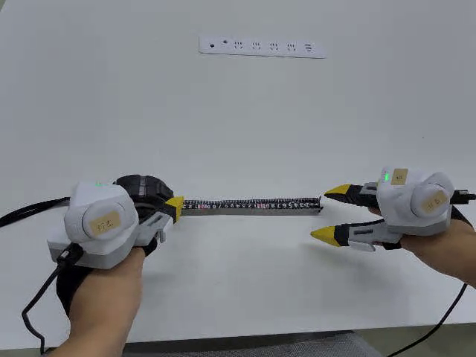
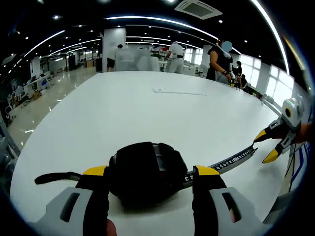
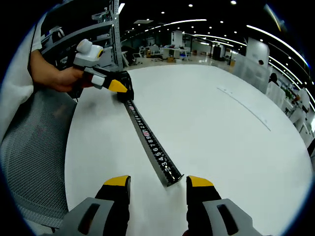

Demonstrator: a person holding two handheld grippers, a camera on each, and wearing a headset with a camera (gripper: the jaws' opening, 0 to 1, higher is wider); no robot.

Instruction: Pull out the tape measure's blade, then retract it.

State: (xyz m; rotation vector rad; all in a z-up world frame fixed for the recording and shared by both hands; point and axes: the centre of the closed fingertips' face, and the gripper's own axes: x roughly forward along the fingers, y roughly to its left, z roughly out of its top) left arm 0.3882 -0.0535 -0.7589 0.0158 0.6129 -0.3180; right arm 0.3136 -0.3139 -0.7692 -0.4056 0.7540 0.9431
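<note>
Left claw (image 1: 167,218): clamped on tape measure case (image 1: 145,187).
Right claw (image 1: 329,213): wide, blade (image 1: 253,204) end just ahead.
Retract: ease it home slowly, case steady.

1. Tape measure (image 1: 145,192): one, with one blade (image 1: 253,204) drawn out, near the counter's (image 1: 238,126) front edge.
2. Tools: two, namely the left tool (image 2: 150,172) and the right tool (image 1: 331,213), each with two yellow-tipped jaws.
3. Hands: two, namely the left hand (image 1: 104,286) and the right hand (image 1: 446,249).
4. Power strip (image 1: 262,46): one, white, toward the far edge.
5. Counter: one, white.
</note>
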